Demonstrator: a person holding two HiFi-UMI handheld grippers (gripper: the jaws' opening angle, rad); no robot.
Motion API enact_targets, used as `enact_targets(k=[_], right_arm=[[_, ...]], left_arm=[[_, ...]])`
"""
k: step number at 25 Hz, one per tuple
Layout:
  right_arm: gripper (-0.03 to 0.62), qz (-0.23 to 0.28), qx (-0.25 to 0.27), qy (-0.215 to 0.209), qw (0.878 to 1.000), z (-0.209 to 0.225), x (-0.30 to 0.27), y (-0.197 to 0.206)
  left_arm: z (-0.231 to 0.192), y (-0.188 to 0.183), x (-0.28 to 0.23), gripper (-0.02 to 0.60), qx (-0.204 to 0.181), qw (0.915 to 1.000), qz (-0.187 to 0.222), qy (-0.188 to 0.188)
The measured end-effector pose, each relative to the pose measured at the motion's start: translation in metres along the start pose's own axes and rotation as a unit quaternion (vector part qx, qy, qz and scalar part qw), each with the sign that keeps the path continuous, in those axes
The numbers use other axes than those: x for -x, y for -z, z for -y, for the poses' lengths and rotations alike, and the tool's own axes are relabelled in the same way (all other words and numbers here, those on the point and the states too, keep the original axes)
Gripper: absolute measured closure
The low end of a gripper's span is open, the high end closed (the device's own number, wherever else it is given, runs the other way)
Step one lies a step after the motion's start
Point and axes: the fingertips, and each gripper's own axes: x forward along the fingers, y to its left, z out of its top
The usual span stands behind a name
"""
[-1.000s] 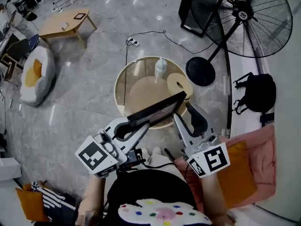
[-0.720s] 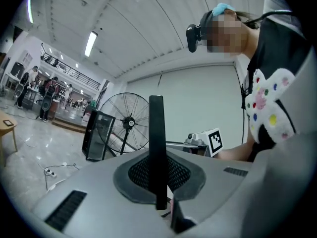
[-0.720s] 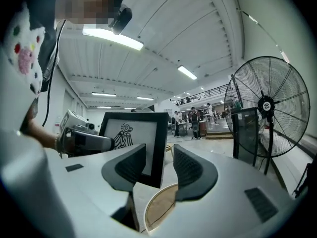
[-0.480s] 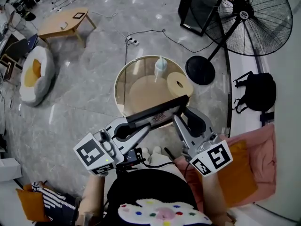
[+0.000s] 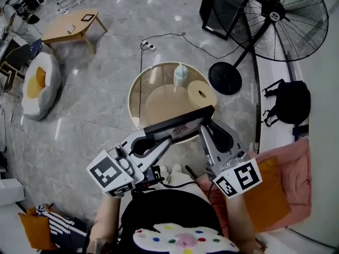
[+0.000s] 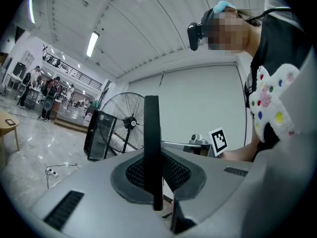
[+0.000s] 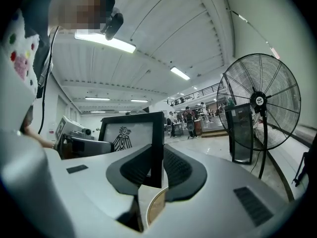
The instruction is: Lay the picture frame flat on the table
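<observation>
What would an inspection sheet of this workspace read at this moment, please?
Surface: round glass-topped table, standing on a polished floor.
Job's things: picture frame held upright over the table's near rim, not yet flat.
Clutter: bottle and tape roll on the table's far side.
Grippers: left gripper shut on the frame's left end; right gripper has just been closing, and its pads appear to meet the frame's right end.
Cables: power strip with a cable on the floor beyond the table.
Surroundings: standing fan, black backpack, low wooden table, floor cushion.
</observation>
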Motion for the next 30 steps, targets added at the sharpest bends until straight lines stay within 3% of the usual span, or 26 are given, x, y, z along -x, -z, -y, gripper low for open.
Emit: enact_targets(k=[8,18,22,28,30], right_arm=[[0.505,0.002,-0.006,0.039,0.999,0.004,-0.006,-0.002],[0.505,-0.006,-0.015,0.093,0.996,0.011,-0.002,0.004],[0.505,-0.006,-0.016,0.113,0.993,0.015,0.000,0.005],[0.505,-0.014,-0.012,0.122,0.992,0.018,0.002,0.009],[0.505,-0.017,-0.013,0.123,0.992,0.017,0.002,0.012]], left_arm=[[-0.016,0.000,-0.001,0.505,-0.002,0.9973,0.004,-0.074],[-0.034,0.007,0.007,0.411,-0.002,0.9885,-0.018,-0.150],[-0.033,0.012,0.011,0.411,-0.010,0.9867,-0.034,-0.159],[-0.036,0.006,0.015,0.413,-0.025,0.9824,-0.026,-0.183],[-0.036,0.002,0.017,0.446,-0.024,0.9803,-0.021,-0.195]])
